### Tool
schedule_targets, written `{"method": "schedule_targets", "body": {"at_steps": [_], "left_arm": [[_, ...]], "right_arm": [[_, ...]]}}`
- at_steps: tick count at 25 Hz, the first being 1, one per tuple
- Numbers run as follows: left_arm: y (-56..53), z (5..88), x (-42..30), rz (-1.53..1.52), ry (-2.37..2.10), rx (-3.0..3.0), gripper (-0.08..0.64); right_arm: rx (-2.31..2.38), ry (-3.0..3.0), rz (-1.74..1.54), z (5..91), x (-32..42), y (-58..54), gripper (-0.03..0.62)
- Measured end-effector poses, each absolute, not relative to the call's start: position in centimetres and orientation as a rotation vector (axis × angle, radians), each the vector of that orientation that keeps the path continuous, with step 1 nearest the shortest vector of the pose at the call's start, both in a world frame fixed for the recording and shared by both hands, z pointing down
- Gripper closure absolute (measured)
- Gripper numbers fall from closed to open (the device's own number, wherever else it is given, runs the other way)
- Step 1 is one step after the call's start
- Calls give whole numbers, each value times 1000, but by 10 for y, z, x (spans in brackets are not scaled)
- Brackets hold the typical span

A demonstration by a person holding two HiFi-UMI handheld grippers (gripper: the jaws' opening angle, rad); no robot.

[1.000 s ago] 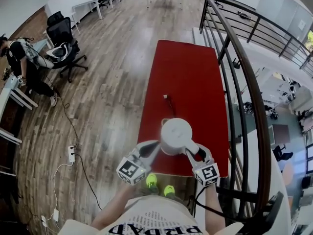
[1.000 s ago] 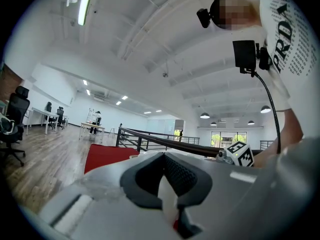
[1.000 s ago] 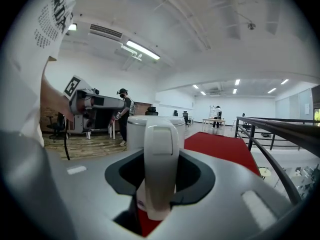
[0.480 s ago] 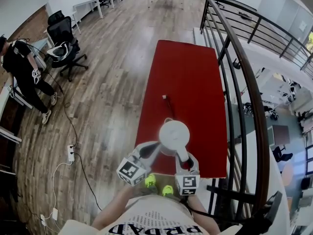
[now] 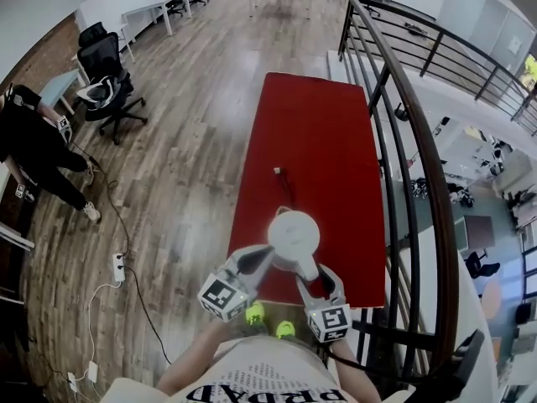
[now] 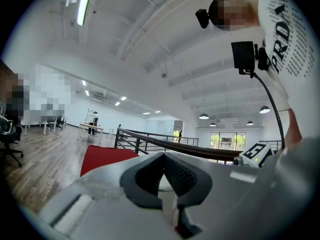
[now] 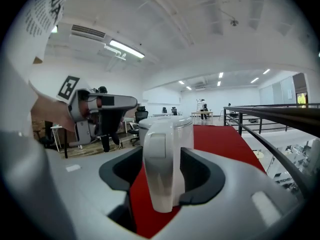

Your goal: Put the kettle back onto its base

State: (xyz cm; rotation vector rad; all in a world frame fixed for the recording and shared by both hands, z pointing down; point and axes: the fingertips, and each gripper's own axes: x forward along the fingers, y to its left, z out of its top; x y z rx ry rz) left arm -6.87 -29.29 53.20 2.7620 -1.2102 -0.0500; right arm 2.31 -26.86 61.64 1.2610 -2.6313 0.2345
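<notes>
The kettle (image 5: 294,238) stands upright near the close end of the red table (image 5: 319,133), its handle (image 7: 161,169) turned toward you. A thin cord (image 5: 283,179) runs down the table to it, so it has probably been set on its base, though the base itself is hidden under the body and I can't confirm the seating.

Your right gripper (image 5: 315,277) straddles the handle. Its jaws have just been opening and now stand wide, with the handle between them but a gap showing at the pads, so the kettle rests on its own weight, not in your grip. That reads as the release after setting down.

Your left gripper (image 5: 262,257) sits level at the kettle's left flank with its jaws apparently closed, tips together, likely there to steady the body; contact isn't clear.
</notes>
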Motion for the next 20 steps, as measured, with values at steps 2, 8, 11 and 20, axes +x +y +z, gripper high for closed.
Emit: {"method": "schedule_targets", "body": {"at_steps": [2, 8, 11, 20], "left_arm": [[-292, 527, -66, -62, -1198, 2774, 567], [-291, 504, -58, -104, -1199, 2819, 568], [-291, 495, -54, -125, -1190, 2831, 567], [-284, 481, -38, -139, -1180, 2862, 568]], "right_arm": [[1264, -2658, 210, 601, 28, -267, 354], [1274, -2726, 15, 538, 29, -276, 390], [1287, -2752, -65, 510, 26, -281, 481], [1161, -2752, -185, 487, 6, -290, 583]]}}
